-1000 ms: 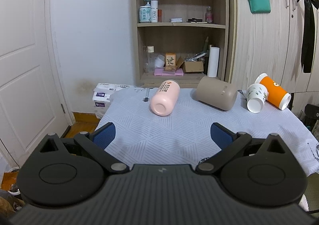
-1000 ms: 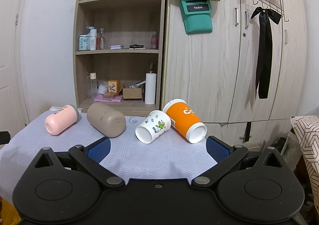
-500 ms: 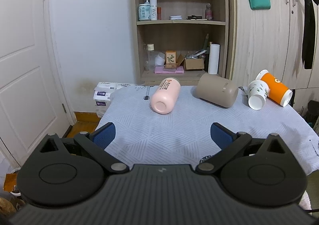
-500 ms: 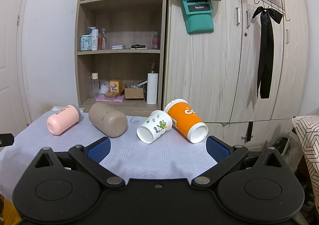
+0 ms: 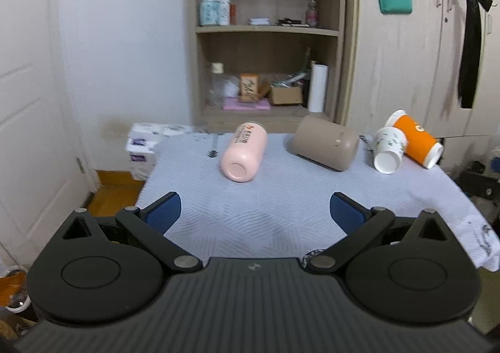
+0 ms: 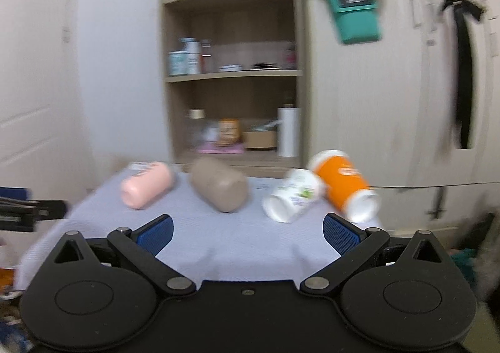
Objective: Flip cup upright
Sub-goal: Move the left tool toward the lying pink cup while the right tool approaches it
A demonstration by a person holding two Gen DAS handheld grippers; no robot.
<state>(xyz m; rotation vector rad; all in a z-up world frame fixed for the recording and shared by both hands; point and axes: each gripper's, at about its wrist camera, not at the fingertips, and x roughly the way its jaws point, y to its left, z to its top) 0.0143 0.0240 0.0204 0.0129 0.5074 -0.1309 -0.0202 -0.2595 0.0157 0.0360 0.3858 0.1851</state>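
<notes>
Black hand-held gripper [image 5: 253, 211], blue finger pads [image 5: 162, 212], silver pivot screws.

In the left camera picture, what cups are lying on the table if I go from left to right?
Pink cup → big tan cup → small white cup with green leaves → orange cup. All four lie on their sides on the table.

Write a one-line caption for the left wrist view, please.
Open left tool faces four cups lying on their sides: pink, taupe, floral white, orange.

Four cups [image 5: 387, 150] sideways along table [image 5: 281, 212].
</notes>
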